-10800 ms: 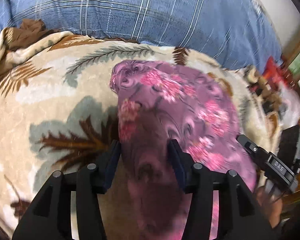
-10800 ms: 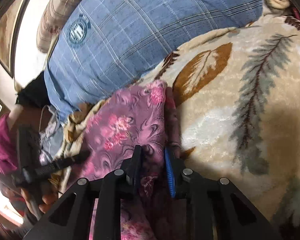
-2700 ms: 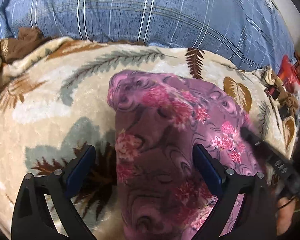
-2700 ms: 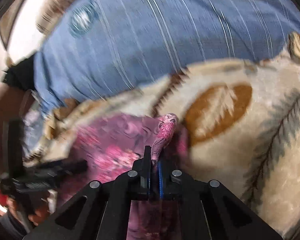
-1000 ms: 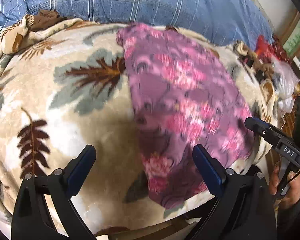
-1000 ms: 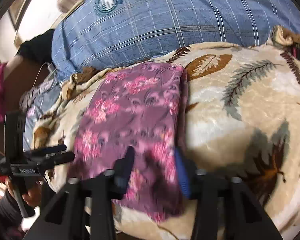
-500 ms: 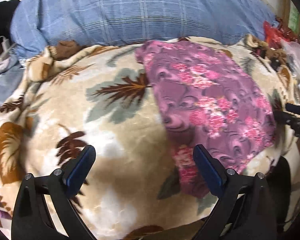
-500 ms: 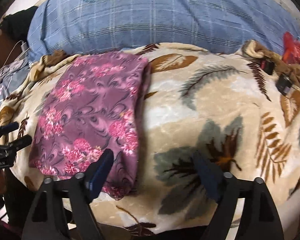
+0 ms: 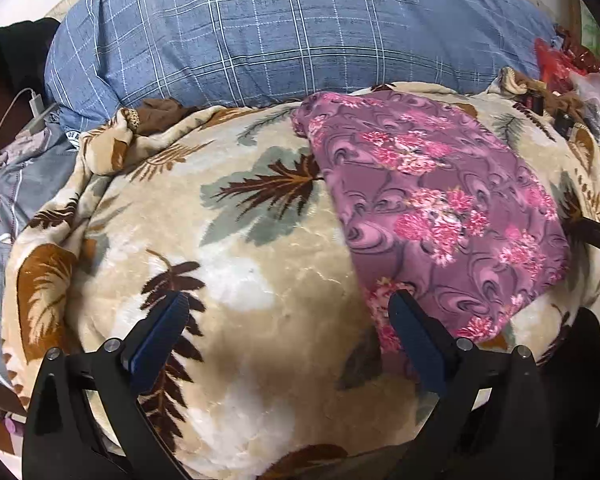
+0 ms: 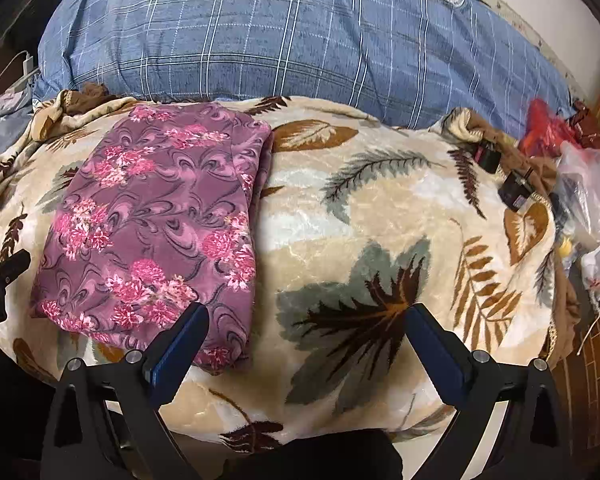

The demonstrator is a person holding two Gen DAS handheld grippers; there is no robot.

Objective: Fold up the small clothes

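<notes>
A purple garment with pink flowers (image 9: 432, 208) lies folded flat in a long rectangle on the beige leaf-print blanket (image 9: 240, 280). In the right wrist view the garment (image 10: 160, 216) lies at the left. My left gripper (image 9: 288, 320) is open and empty, held above the blanket to the left of the garment's near end. My right gripper (image 10: 304, 328) is open and empty, above the blanket to the right of the garment. Neither gripper touches the garment.
A large blue plaid pillow (image 9: 292, 36) lies behind the blanket. Red and clear plastic bags (image 10: 580, 184) and small dark items (image 10: 512, 192) sit at the right edge. Grey bedding and a charger cable (image 9: 24, 108) lie at the left.
Both grippers have let go of the garment, opened wide and pulled back from it. The left moved off to the left, the right off to the right. The garment lies folded flat.
</notes>
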